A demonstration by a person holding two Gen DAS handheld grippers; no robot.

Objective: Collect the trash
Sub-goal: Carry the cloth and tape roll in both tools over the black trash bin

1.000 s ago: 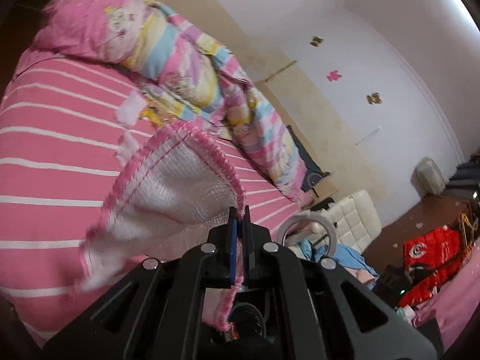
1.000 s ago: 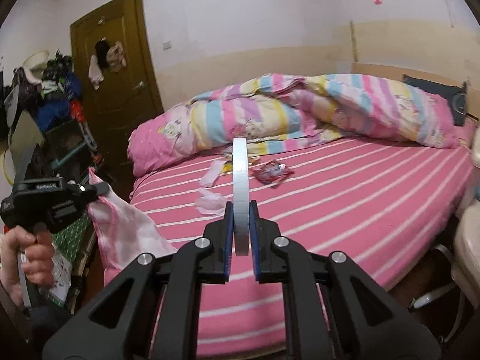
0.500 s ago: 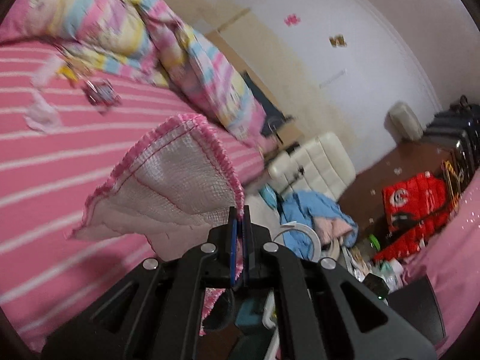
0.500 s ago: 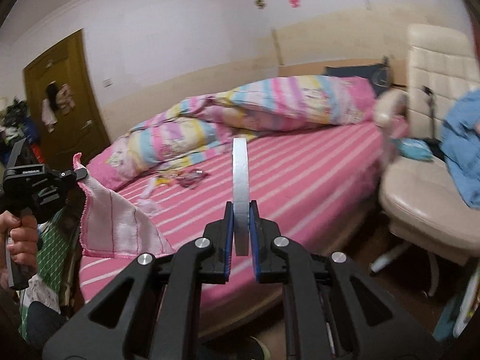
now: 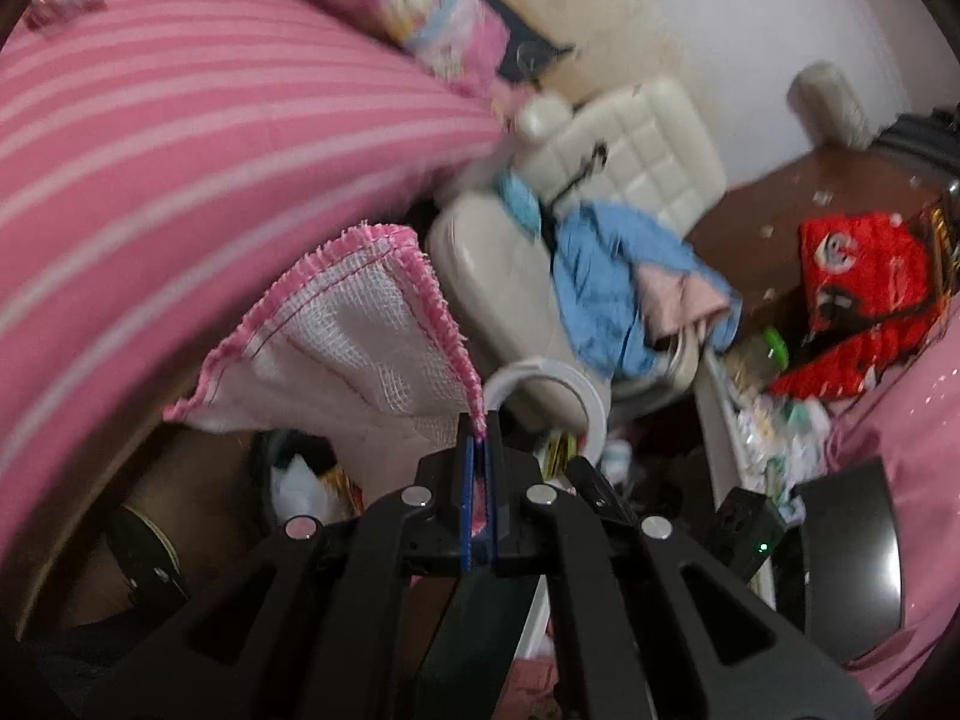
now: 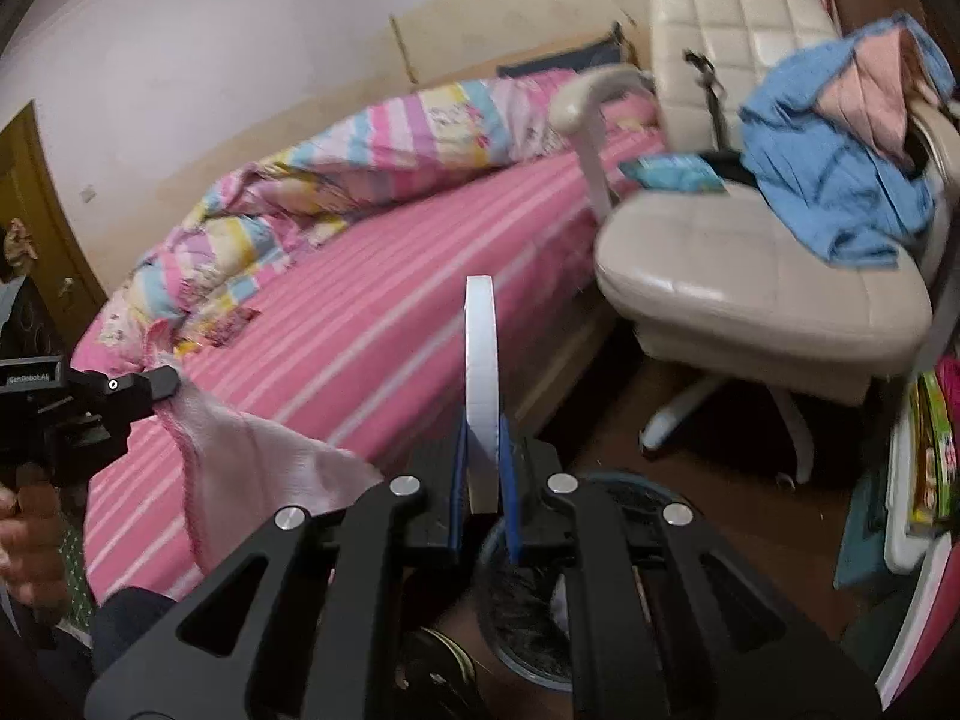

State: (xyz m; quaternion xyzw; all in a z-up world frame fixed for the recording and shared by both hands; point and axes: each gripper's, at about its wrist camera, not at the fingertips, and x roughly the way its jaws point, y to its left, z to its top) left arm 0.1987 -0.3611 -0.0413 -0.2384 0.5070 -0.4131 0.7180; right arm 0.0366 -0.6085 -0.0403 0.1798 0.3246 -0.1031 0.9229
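While the left-wrist view is smeared by blur, the left gripper point(image 5: 479, 429) at lower centre is plainly clenched on the pink-edged white woven cloth point(image 5: 354, 339), which fans out up and to the left of the closed jaws. Just right of the cloth, a white tape ring point(image 5: 549, 390) shows beyond the gripper. A pink bed with pale stripes point(image 5: 180, 120) fills the upper left of the frame, a cream quilted chair point(image 5: 642, 150) sits at upper centre with a blue garment point(image 5: 618, 264) draped on it, and a red printed bag point(image 5: 864, 276) lies at the right.

Turning to the right-wrist view, the right gripper point(image 6: 483, 456) at lower centre grasps the tape ring point(image 6: 482, 360) edge-on, standing upright between its blue pads. At the left edge the left gripper point(image 6: 165, 381) pinches the cloth point(image 6: 264, 468), which hangs down in front of the bed point(image 6: 390, 312). A striped pastel quilt point(image 6: 372, 156) lies bunched along the bed's far side. The chair point(image 6: 750, 276) stands at the right with the garment point(image 6: 840, 174) on its seat. A dark round bin point(image 6: 528, 612) sits below the right gripper, partly hidden.
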